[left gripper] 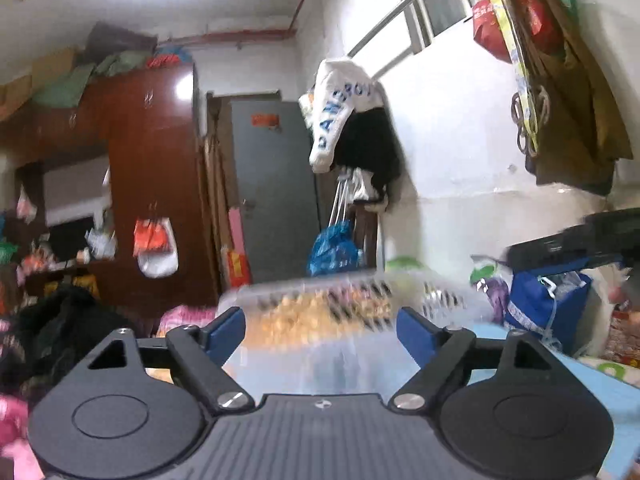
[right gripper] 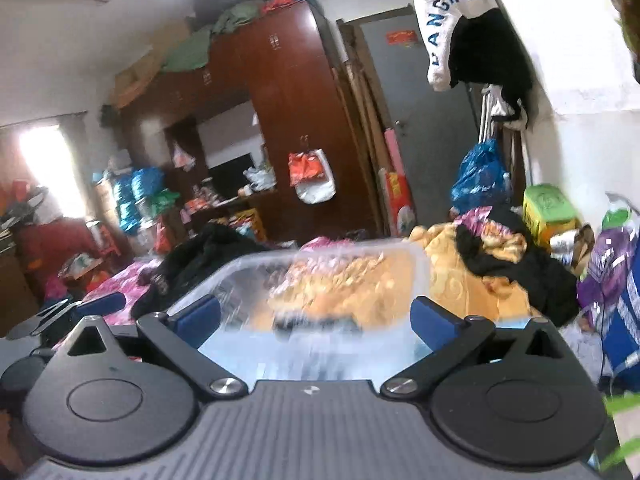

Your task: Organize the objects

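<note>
Cluttered bedroom: white walls, dark red wardrobe (right gripper: 280,120) far left, grey door (left gripper: 276,188) at the far end, ceiling light blown out. A white garment (left gripper: 340,112) with blue lettering hangs over black clothing on the right wall, with a blue bag (left gripper: 334,248) below it. A white-and-orange bag (right gripper: 312,178) hangs on the wardrobe front. More bags hang top right in the left wrist view.

Bed (right gripper: 120,284) with pink bedding on the left, black clothes piled on it. An orange blanket (right gripper: 452,280) lies centre-right with more black clothing on top. A green box (right gripper: 546,208) sits far right near the wall, purple and blue bags next to it.

Task item: a clear plastic tub (right gripper: 332,272), blurred, straight ahead of both tongs on a light blue surface (left gripper: 600,384). The orange blanket shows through its walls. Contents can't be made out through the blur.

Left tongs (left gripper: 322,330): spread wide, blue pads apart, tub just beyond the tips and between them in line of sight, no pad pressing on it.

Right tongs (right gripper: 316,318): also spread wide, pads clear of the tub's near wall, nothing gripped. The left tongs' blue pad (right gripper: 100,304) shows at the left edge of the right wrist view.

Both views are motion-blurred around the tub.
</note>
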{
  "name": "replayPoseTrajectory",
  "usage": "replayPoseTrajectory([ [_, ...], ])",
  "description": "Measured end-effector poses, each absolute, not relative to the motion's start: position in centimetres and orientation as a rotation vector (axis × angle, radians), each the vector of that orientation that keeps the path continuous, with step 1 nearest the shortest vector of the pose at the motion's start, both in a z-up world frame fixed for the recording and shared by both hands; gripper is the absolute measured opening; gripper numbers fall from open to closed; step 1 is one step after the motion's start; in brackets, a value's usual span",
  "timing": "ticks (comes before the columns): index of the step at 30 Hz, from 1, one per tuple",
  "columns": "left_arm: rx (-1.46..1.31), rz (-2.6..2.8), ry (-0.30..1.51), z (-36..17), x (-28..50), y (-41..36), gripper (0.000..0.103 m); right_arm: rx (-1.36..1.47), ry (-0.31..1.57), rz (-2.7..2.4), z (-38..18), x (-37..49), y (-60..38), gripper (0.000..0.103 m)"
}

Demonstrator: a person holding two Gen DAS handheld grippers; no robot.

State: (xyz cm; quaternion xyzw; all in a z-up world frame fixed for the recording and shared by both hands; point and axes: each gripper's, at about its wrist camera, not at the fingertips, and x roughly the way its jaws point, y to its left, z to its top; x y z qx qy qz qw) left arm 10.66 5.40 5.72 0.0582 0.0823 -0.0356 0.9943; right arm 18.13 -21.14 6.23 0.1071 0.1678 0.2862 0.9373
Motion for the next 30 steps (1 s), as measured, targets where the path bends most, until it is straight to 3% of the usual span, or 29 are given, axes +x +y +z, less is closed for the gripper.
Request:
replayPoseTrajectory([
  [7, 0.049, -0.141, 0.231, 0.0, 3.5, 4.0, 0.085, 0.248, 0.434, 0.6, 0.8, 12.9, -24.6, 0.103],
  [12, 0.047, -0.186, 0.233, -1.5, 0.5, 1.6, 0.085, 0.197, 0.425, 0.6, 1.0, 12.5, -23.5, 0.103],
  [27, 0.095, -0.24, 0.401, -5.5, 1.7, -5.8, 0.085, 0.101, 0.456, 0.682, 0.7, 13.9, -18.7, 0.102],
  [30, 0.1, -0.203, 0.41, -5.7, 2.3, -6.4, 0.085, 0.09, 0.478, 0.7, 0.3, 13.4, -18.0, 0.097],
])
